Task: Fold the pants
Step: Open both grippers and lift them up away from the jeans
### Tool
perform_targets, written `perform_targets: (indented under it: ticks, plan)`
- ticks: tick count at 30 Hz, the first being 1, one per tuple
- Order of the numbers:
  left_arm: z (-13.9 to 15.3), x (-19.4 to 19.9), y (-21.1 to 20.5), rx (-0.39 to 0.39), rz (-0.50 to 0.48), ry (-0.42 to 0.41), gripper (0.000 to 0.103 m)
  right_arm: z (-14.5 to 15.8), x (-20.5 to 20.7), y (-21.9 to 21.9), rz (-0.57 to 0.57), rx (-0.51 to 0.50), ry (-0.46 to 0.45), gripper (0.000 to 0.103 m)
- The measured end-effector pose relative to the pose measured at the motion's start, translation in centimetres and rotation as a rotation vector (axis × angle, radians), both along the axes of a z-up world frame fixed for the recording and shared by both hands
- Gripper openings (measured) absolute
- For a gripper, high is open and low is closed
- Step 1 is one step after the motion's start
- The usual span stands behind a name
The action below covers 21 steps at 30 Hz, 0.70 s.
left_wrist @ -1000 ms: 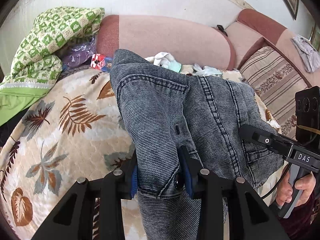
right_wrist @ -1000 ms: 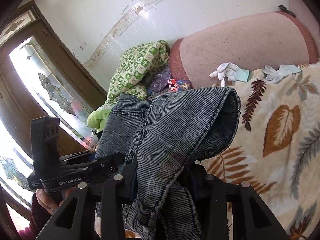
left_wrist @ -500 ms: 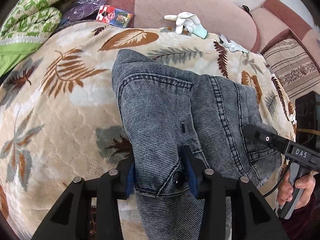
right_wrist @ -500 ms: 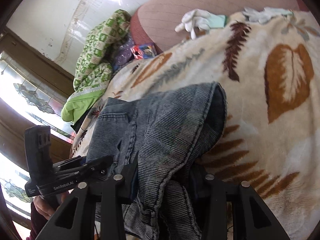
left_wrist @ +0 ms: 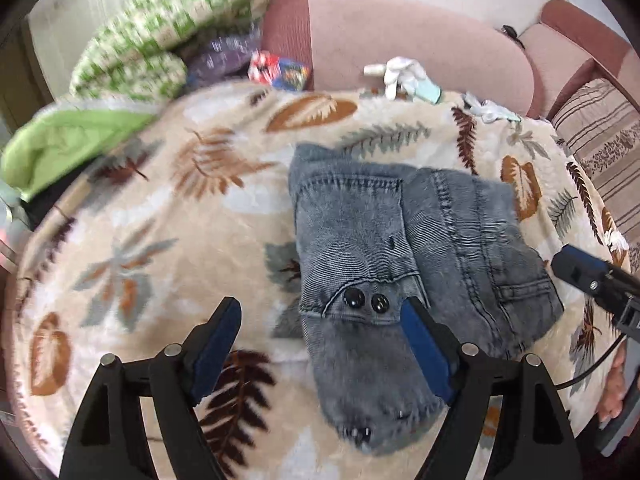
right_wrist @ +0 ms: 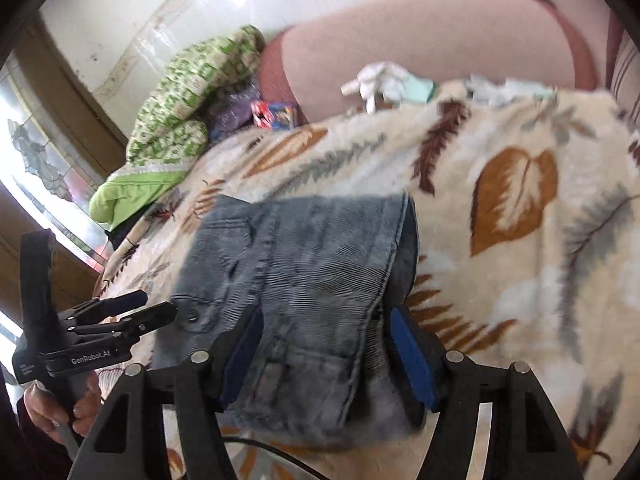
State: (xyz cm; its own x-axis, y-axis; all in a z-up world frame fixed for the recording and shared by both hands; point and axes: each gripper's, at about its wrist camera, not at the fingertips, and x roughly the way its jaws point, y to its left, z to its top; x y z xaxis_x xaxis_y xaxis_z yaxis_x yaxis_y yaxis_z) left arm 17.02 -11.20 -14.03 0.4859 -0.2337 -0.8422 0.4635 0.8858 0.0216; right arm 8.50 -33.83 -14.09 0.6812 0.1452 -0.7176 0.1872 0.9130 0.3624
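Both jaws now off the pants.

The folded pants lie on the blanket at frame centre; gloves sit behind them against the sofa back; a quilt is heaped upper left.

Pants: grey-blue washed denim, ribbed weave, matt, w/ raised topstitching & two glossy black buttons. Blanket: fleecy plush cloth, soft nap, cream w/ leaf print. Sofa back: pink upholstery fabric, matt, fine quilted texture. Left tongs & right tongs: matt black plastic arms, blue rubbery pads, small shiny metal pins. Quilt: green-white printed cotton-like cloth. Gloves: white knit fabric. Wall: glossy white, tile-like.
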Motion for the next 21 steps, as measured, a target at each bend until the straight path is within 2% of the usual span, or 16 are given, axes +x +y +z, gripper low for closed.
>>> perform_targets:
  ticks: [5,8,13,21]
  plan:
    - [5.0,-5.9,1.1,0.056,-0.006,-0.252,0.091,5.1,-4.2,3.2,-0.020,-0.172,-0.083,0.069]
    - [7.5,-8.9,1.9,0.060,-0.013,-0.361,0.093,7.6,-6.3,5.3,-0.023,-0.253,-0.114,0.069]
    - [11.4,-13.2,4.0,0.002,0.010,-0.490,0.098,11.4,-9.9,8.8,-0.040,-0.383,-0.164,0.070]
    - [16.4,-18.2,7.0,-0.071,0.057,-0.639,0.101,16.9,-14.7,13.1,-0.076,-0.548,-0.256,0.071]
